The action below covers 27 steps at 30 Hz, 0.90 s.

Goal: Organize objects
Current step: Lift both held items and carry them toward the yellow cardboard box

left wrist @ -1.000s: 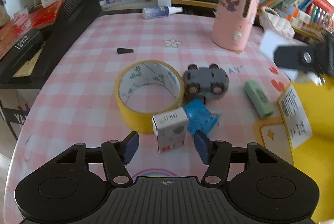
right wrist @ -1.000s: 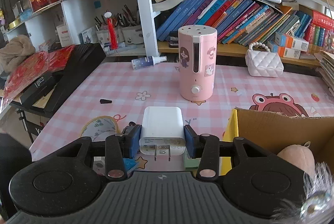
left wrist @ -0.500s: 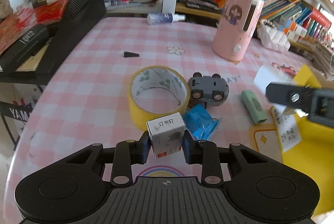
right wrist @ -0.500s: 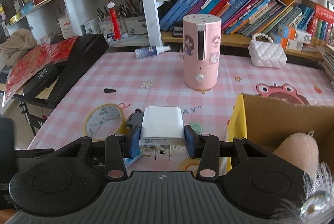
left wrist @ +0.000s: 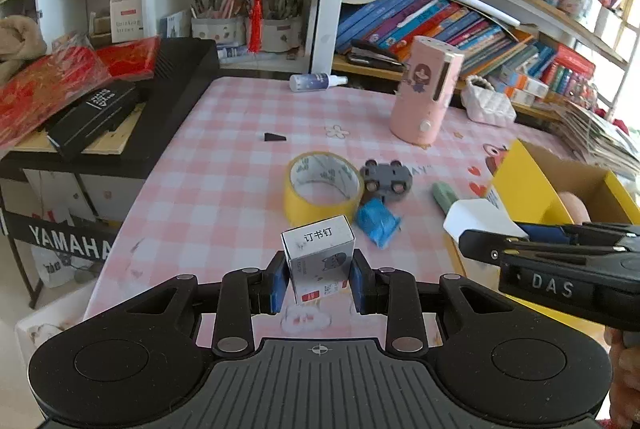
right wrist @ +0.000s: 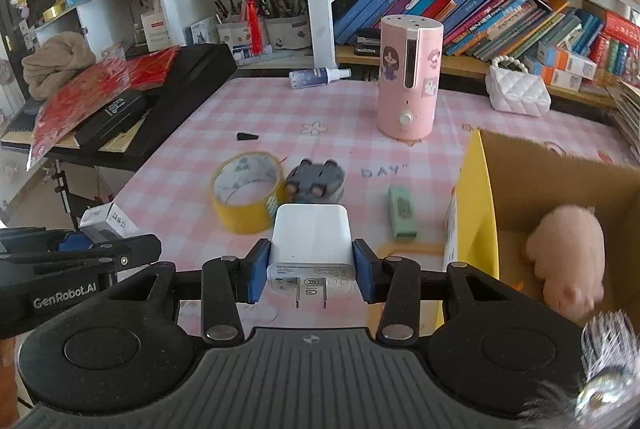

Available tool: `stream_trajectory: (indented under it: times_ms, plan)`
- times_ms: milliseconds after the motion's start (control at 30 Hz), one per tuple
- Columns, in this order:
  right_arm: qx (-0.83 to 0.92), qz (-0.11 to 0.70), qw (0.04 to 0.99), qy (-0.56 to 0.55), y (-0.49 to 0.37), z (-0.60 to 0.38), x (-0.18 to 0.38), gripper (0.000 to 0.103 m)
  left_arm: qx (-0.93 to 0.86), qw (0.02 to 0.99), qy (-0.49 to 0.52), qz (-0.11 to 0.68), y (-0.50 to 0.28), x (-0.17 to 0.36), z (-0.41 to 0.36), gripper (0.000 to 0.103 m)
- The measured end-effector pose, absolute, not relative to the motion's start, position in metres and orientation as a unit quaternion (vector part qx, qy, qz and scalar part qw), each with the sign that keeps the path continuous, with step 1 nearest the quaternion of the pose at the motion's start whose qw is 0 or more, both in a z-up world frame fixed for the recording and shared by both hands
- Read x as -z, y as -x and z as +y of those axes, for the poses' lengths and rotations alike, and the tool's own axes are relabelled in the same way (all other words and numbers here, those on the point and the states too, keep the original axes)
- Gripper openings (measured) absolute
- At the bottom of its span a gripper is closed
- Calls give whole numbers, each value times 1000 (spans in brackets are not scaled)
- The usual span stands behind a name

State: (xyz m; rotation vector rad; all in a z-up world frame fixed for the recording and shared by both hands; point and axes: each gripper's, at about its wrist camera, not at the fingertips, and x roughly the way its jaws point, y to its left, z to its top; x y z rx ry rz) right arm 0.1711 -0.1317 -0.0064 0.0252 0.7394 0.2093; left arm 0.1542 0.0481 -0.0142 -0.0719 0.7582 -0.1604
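Your left gripper (left wrist: 319,283) is pinching the small white staple box (left wrist: 319,257) between its blue pads, lifted clear of the pink checked table (left wrist: 224,181) — the box sits a little tilted in the grip. Your right gripper (right wrist: 311,271) is clamped on the white charger (right wrist: 310,243), prongs pointing back at the camera, just left of the yellow cardboard box (right wrist: 474,213) with the pink plush toy (right wrist: 568,261) inside. On the table lie the yellow tape roll (right wrist: 246,191), the grey toy car (right wrist: 316,181) touching it, the green eraser (right wrist: 402,213) and the blue wrapper (left wrist: 376,223) — well behind them stands the pink humidifier (right wrist: 408,93).
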Motion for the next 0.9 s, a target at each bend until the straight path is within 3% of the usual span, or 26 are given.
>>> stream_trajectory:
  times_ms: [900]
  plan:
    - [-34, 385, 920, -57, -4, -107, 21, 41, 160, 907, 3, 388, -16, 24, 66, 30]
